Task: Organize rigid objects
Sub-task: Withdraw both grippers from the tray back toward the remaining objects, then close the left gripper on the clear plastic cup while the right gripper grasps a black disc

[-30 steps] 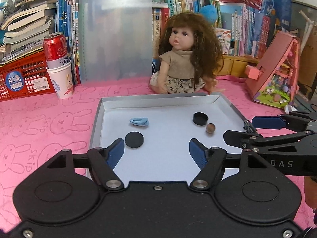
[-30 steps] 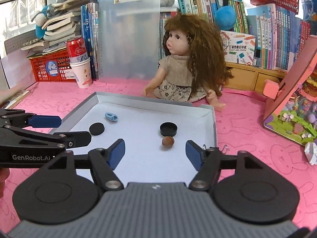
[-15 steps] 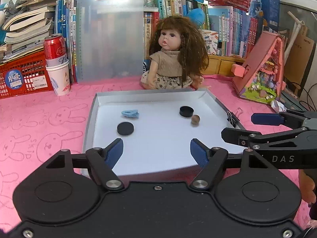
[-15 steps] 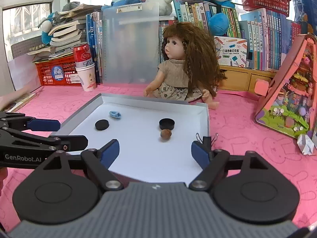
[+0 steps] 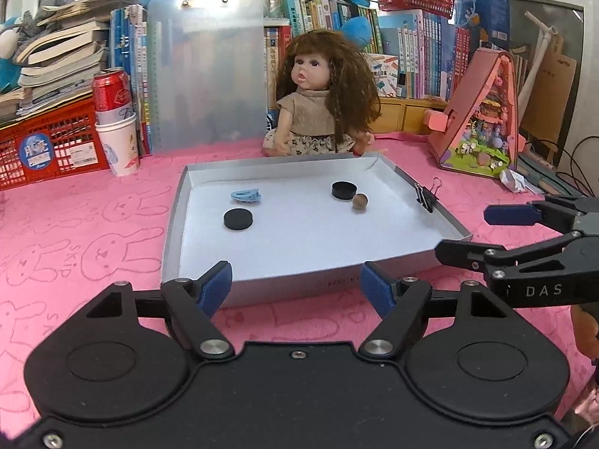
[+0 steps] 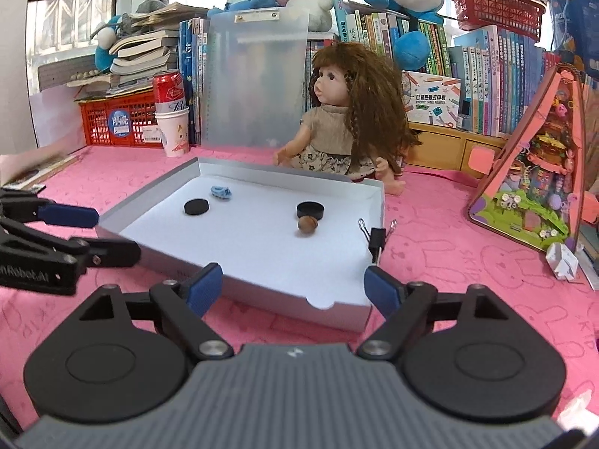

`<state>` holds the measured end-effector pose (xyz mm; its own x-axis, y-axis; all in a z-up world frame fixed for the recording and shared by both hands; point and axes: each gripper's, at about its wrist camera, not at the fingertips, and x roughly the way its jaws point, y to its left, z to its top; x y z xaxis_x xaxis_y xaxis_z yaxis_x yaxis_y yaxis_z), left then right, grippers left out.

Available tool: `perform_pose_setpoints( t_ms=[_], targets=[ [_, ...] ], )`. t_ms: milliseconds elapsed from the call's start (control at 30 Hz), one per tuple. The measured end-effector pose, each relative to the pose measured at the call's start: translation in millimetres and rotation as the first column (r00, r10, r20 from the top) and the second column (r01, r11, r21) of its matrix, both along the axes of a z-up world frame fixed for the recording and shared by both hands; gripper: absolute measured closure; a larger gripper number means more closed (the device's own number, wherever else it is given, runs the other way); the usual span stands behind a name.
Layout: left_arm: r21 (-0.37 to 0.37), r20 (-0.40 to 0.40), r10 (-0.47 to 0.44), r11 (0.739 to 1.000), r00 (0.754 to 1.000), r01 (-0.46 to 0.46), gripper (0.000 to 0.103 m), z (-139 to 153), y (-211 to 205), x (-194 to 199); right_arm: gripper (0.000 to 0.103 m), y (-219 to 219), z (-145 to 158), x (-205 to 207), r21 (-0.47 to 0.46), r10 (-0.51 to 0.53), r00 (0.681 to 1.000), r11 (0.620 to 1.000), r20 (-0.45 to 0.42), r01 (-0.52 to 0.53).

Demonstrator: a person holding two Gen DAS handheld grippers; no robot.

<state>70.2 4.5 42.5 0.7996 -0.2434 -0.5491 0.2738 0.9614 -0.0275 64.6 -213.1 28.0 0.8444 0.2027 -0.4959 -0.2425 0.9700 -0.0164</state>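
Right gripper [image 6: 294, 286] marked "DAS", left gripper [image 5: 295, 286] "GenRobot.AI". Both tilt down before the tray's [image 5: 170, 232] near wall, side by side. Both sets of jaws wide, empty, touching nothing; the right's have just been opening. In tray: two black discs [image 5: 238, 219], blue clip [image 5: 246, 196], brown ball [image 5: 359, 200]. Binder clip [image 5: 426, 197] on right rim. Behind: doll [image 5: 322, 101].
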Motion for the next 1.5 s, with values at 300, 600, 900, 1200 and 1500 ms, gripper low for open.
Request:
perform_pose_setpoints(
  t_ms=[300,600,900,1200,1500],
  targets=[
    [-0.024,0.045,-0.008,1.0,0.999,0.009,0.025,-11,9,-34,0.013,0,-20,-29,-0.085,-0.01,0.999,0.996,0.039,0.014],
    [0.008,0.007,-0.05,0.999,0.999,0.05,0.025,-34,9,-65,0.014,-9,-31,-65,-0.133,0.018,0.998,0.991,0.064,-0.009],
    [0.027,0.024,-0.025,0.999,0.999,0.024,0.025,-39,12,-85,0.014,-24,-40,-73,-0.092,-0.028,0.999,0.995,0.035,0.031],
    [0.006,-0.018,0.028,1.0,0.999,-0.027,0.028,-51,21,-89,0.021,-23,-48,-75,-0.095,-0.017,1.0,0.995,0.007,0.018],
    [-0.004,-0.026,0.02,1.0,0.999,-0.021,0.04,-56,22,-91,0.026,-16,-52,-73,-0.09,0.003,1.0,0.996,-0.006,-0.004]
  ],
)
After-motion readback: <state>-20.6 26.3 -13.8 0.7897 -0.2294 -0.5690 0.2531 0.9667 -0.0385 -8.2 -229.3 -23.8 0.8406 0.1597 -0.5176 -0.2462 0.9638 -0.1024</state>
